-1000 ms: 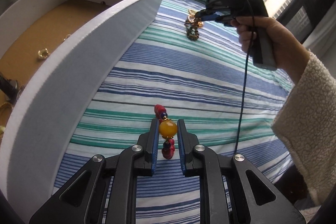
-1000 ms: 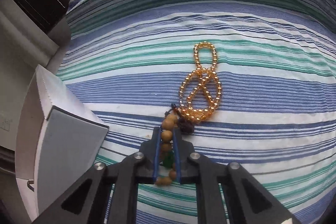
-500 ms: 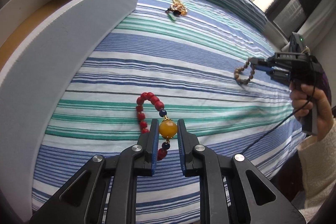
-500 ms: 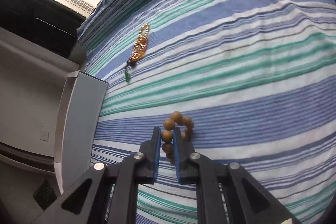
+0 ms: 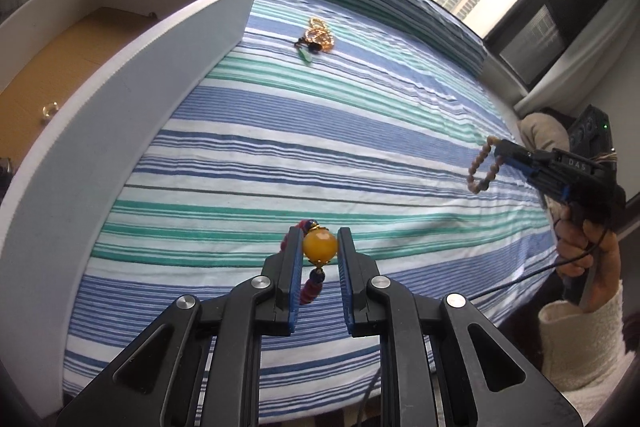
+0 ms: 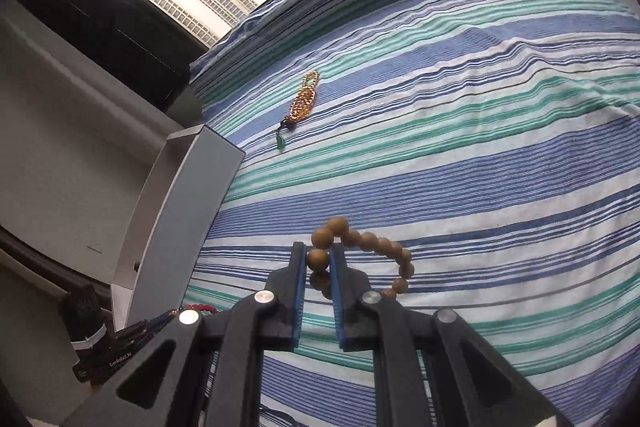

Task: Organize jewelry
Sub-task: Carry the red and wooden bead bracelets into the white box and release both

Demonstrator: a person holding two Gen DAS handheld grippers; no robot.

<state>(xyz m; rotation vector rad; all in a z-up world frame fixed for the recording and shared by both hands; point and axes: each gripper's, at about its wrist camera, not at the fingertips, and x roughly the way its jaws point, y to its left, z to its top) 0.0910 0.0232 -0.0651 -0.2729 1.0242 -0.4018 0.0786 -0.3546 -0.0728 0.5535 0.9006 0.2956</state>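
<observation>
Left wrist view: the left gripper (image 5: 319, 247) is clamped on the amber bead of the red bracelet (image 5: 310, 289), held above the striped cloth (image 5: 320, 131). The white box (image 5: 120, 99) stands left; a golden necklace (image 5: 318, 37) lies far.

Right wrist view: the right gripper (image 6: 318, 259) pinches the wooden bead bracelet (image 6: 368, 247), its loop dangling right

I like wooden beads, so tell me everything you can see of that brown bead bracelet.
The brown bead bracelet is a closed loop of round, matte, wood-looking beads, all tan and of similar size. The right tool pinches one bead between its blue-lined fingers; the rest of the loop hangs free beside them, above the striped bedcover and apparently not touching it.
</observation>
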